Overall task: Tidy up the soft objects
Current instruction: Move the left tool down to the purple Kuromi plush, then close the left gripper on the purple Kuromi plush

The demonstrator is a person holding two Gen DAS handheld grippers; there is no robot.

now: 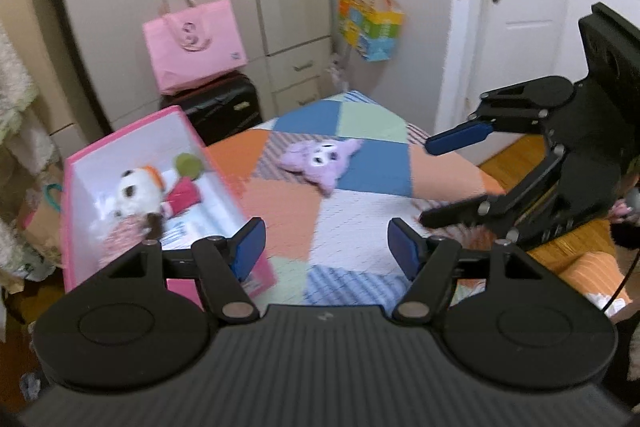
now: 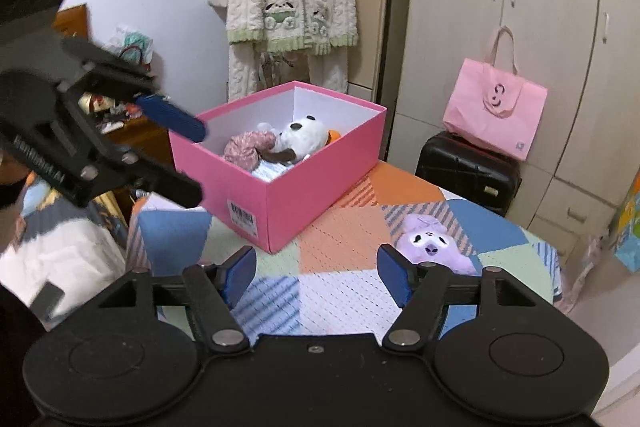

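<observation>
the purple plush (image 2: 434,245) lies flat on the patchwork bed cover (image 2: 340,243), face up, well apart from the pink box (image 2: 280,187) that already holds a white panda plush (image 2: 302,137) and other soft toys. seen from the right wrist, the plush sits just beyond the right-hand finger of the right tool (image 2: 316,273), slightly off to that side, so this tool looks the nearer of the two and would need a small shift toward it. in the left wrist view the plush (image 1: 320,159) lies farther ahead, its long axis running across the view, ears out to either side. the left tool (image 1: 326,253) hangs beside the box's near corner. both tools stand about half open with nothing between their pads. no obstacle lies on the cover between the right tool and the plush; the box wall stands on the way to the drop. a pink tote (image 2: 494,107) on a black suitcase (image 2: 466,169) stands behind, clear of the work.
</observation>
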